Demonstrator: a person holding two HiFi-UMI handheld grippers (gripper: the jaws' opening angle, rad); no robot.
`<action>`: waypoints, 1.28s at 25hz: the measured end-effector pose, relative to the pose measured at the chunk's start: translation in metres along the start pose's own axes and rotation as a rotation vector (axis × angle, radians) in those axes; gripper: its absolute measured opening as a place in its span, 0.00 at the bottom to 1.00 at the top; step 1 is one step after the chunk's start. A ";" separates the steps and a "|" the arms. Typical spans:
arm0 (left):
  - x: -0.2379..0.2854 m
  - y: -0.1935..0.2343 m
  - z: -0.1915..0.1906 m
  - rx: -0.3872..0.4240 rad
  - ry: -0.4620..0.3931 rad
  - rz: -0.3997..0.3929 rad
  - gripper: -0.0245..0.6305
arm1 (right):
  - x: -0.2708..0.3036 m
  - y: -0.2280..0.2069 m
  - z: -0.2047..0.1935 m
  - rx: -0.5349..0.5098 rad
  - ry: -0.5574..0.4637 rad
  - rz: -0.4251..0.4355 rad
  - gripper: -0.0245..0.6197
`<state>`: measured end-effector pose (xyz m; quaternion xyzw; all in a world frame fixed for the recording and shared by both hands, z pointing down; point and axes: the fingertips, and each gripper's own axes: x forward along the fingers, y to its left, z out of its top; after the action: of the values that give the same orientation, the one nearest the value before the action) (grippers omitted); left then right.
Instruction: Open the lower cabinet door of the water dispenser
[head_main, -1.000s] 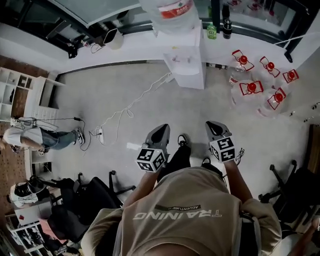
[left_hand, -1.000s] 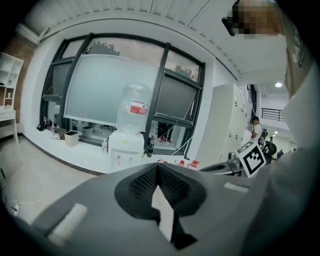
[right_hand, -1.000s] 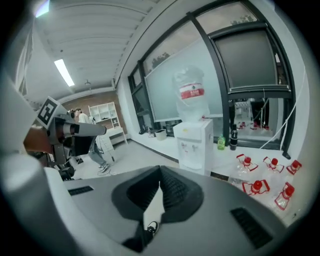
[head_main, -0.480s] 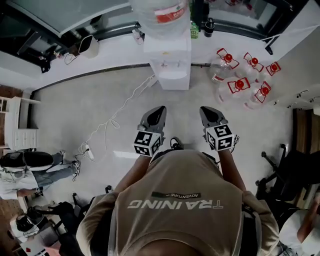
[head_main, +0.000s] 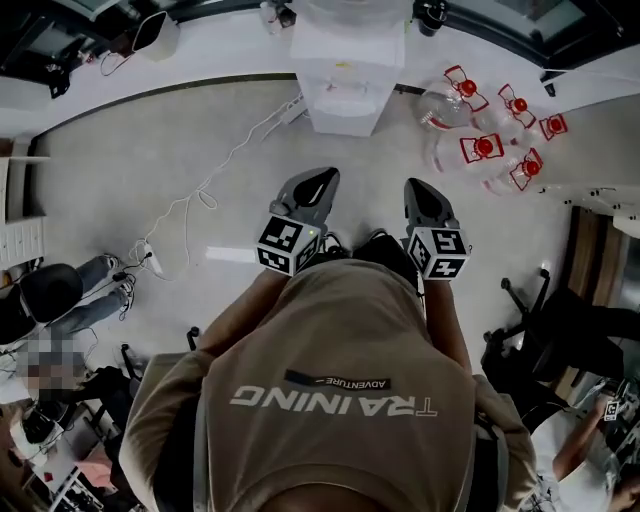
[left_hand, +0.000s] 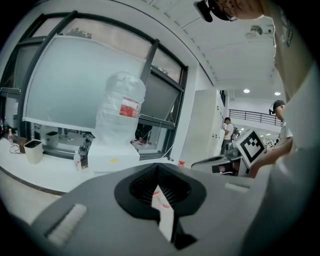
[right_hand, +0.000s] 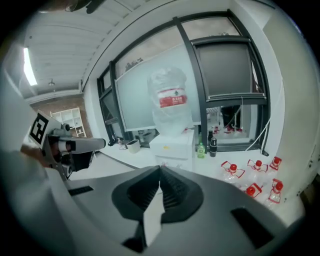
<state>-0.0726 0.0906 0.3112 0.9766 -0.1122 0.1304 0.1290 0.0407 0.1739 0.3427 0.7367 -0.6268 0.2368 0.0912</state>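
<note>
The white water dispenser (head_main: 346, 82) stands against the far ledge, seen from above, with a big clear bottle on top. Its front (head_main: 344, 121) shows only as a narrow strip, so the lower cabinet door cannot be made out. My left gripper (head_main: 324, 177) and right gripper (head_main: 416, 186) are held side by side over the floor, short of the dispenser, both shut and empty. In the left gripper view the dispenser (left_hand: 113, 157) and its bottle (left_hand: 121, 107) rise behind the shut gripper (left_hand: 158, 165). The right gripper view shows the dispenser (right_hand: 173, 146) straight beyond the shut gripper (right_hand: 160, 168).
Several empty water jugs with red caps (head_main: 489, 143) lie on the floor right of the dispenser. A white cable and power strip (head_main: 188, 214) trail across the floor at left. Office chairs (head_main: 545, 335) stand at right. A seated person (head_main: 55, 300) is at far left.
The person has walked toward the dispenser. Both grippers have moved forward together and now stand much closer to its front, still shut.
</note>
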 end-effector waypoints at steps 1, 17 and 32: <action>0.004 0.004 0.001 0.000 0.002 -0.002 0.04 | 0.006 -0.001 0.004 -0.003 0.000 0.006 0.05; 0.101 0.080 0.022 -0.013 0.120 0.151 0.04 | 0.149 -0.048 0.027 0.020 0.126 0.214 0.05; 0.239 0.084 -0.020 -0.153 0.274 0.099 0.04 | 0.187 -0.186 -0.015 0.063 0.274 0.136 0.05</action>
<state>0.1263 -0.0266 0.4165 0.9303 -0.1513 0.2594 0.2104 0.2362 0.0519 0.4723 0.6559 -0.6492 0.3601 0.1365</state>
